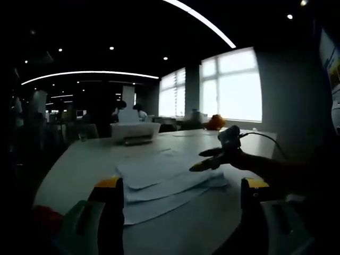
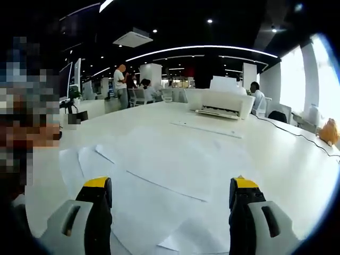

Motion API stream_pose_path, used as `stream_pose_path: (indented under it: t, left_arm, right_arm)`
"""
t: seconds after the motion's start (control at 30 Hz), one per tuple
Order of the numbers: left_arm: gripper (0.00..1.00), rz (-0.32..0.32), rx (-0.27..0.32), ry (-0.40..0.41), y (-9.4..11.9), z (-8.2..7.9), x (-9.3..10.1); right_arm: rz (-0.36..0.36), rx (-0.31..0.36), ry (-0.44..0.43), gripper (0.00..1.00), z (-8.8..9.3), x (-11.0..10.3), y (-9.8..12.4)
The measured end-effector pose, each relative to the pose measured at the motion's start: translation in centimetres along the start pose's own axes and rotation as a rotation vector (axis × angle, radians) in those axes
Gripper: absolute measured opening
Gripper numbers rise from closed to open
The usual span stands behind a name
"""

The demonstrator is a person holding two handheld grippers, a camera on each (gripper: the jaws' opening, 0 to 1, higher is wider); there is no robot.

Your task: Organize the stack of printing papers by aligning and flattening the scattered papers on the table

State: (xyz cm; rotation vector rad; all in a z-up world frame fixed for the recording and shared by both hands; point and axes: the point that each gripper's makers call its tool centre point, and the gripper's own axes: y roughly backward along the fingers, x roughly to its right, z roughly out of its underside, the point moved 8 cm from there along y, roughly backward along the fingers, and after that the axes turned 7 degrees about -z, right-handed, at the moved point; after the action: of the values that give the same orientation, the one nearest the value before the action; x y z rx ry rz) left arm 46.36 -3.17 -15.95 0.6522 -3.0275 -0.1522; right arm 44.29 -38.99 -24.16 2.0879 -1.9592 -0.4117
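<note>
A: Left gripper view, left to right. Report.

B: The left gripper [image 1: 180, 199] rises from the bottom edge, jaws spread wide apart with yellow tips, nothing between them. Beyond the jaws, the scattered papers [image 1: 162, 183] lie fanned and overlapping on the white table [image 1: 69, 164], edges out of line. Farther back, a white printer [image 1: 134, 130] stands on the table. To the right of the sheets, the right gripper [image 1: 204, 160] enters, its yellow-tipped jaws pointing left and low over the right edge of the papers. From this view I cannot tell whether it touches them, and its jaws look close together. A cable [image 1: 263, 138] trails behind it. An orange object [image 1: 215, 122] sits near the bright windows [image 1: 231, 85].

A: Right gripper view, same order.

B: At the far left, a paper corner [image 2: 103, 153] is turned up. The right gripper [image 2: 170, 207] shows both jaws released, wide apart, gripping nothing, with the loose papers [image 2: 175, 175] spread flat just beneath and ahead of them. The printer [image 2: 220, 102] stands beyond, mid-table, and a single sheet [image 2: 204, 128] lies in front of it. A person [image 2: 122, 79] stands in the background left. A cable [image 2: 289, 133] runs along the right side of the table [image 2: 143, 119], ending near an orange object [image 2: 330, 130].
</note>
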Motion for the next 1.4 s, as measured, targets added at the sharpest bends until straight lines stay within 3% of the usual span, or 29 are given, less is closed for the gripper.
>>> stream_pose_path:
  t: [0.3,0.6,0.93,1.27,1.33,1.4]
  left_arm:
    - [0.93,0.026,0.008,0.006,-0.2,0.3,0.5]
    - [0.93,0.02,0.008,0.02,-0.7,0.6,-0.1]
    - [0.93,0.028,-0.01,0.033,-1.3,1.4,0.1]
    - [0.93,0.033,-0.015,0.036,-1.3,1.9,0.0]
    - [0.93,0.034,-0.018,0.037,-1.2,1.9,-0.1]
    - [0.93,0.035,-0.026,0.037,-1.2,2.1,-0.1]
  right_arm:
    - [0.006,0.001,-0.01,0.86,1.0,-0.3,-0.7]
    - [0.031,0.019,0.0,0.82,0.5,0.5,-2.3]
    - [0.04,0.037,-0.088,0.77,0.2,2.1,-5.5]
    - [0.08,-0.006,-0.066,0.73,1.4,2.3,-5.8]
    - [0.092,-0.073,-0.067,0.72,2.0,2.4,-5.8]
    - [0.085,-0.06,-0.069,0.72,2.1,2.6,-6.1]
